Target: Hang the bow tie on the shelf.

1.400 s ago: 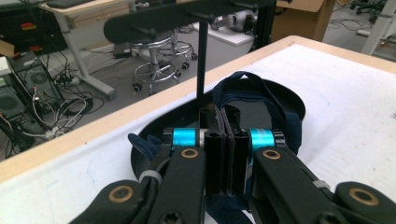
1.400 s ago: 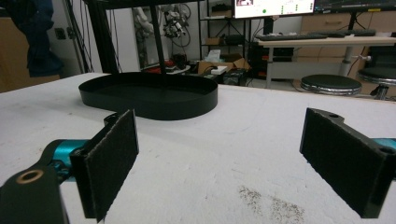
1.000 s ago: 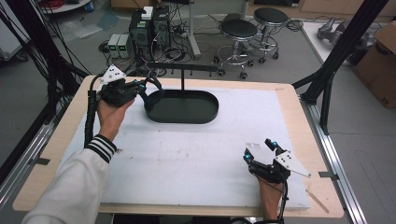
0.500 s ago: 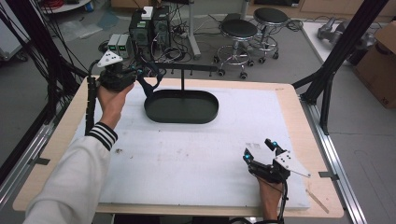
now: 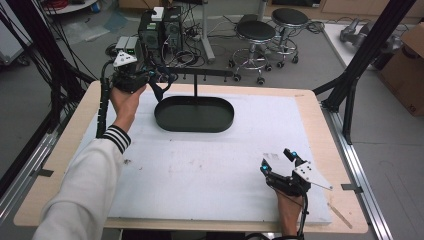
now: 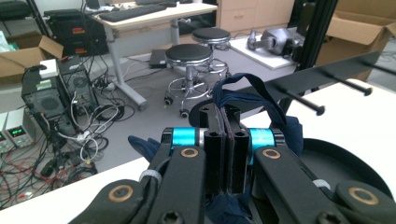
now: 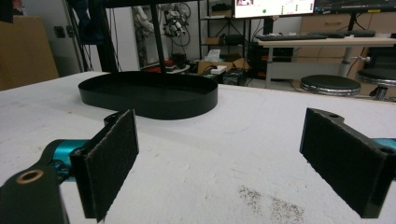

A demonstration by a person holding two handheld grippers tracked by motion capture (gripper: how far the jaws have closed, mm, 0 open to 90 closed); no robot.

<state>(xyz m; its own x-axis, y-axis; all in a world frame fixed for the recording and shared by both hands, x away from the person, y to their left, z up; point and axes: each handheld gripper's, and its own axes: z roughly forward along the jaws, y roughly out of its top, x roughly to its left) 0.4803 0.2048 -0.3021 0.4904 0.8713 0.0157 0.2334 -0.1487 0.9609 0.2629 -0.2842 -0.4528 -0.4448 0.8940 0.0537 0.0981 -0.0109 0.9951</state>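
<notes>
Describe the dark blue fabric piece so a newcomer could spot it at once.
Start at the black oval tray on the far side of the white table, with its post and pegged crossbar. At the bar's left end, the left gripper pinches the dark blue fabric piece, lifted above the tray. It is the only soft, looped, cloth item here.

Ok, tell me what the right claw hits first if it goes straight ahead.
Probably the black oval tray: the open right claw points across bare white mat toward its wall, though depth is hard to judge.
</notes>
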